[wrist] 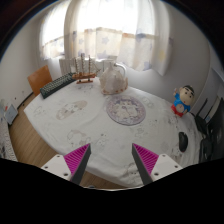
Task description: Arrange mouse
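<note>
Mouse (183,141), perhaps that dark shape, lies beyond the wide-spread gripper (111,153).

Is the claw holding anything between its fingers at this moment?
No. The claw is open, with only bare tablecloth showing between its pink-padded fingers.

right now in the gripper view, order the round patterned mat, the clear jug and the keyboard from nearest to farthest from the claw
1. Round patterned mat: nearest, on the white table, ahead of the open claw.
2. Clear jug: farther back, beyond the mat, near the table's far edge.
3. Keyboard: farthest, at the far left end of the table, though its gap over the jug is small.
</note>
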Motion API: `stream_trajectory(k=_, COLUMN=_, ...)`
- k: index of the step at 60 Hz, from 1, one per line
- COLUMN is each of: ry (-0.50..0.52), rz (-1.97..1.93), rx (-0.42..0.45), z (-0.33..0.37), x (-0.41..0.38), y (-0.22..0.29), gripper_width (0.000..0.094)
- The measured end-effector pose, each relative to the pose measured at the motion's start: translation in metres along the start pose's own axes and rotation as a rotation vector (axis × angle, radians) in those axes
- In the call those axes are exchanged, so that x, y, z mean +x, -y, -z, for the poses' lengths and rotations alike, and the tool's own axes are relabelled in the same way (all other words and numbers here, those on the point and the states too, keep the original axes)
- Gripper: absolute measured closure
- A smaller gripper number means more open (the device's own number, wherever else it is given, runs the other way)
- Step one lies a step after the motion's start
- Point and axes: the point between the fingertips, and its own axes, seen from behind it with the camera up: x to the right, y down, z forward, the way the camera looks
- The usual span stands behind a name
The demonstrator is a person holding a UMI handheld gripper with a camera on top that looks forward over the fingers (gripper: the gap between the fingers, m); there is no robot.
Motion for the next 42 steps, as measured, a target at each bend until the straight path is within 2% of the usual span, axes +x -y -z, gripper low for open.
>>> stream_trajectory(k=20, ry=-0.182, rz=-0.158, rx=-0.029, z=0.007, x=0.123, y=-0.041, gripper_width=0.0083)
stream_trajectory(k=42, ry=-0.389, rz=-0.343, rx=-0.036, z=0.035, x=0.266, y=-0.12, gripper_width=0.0082)
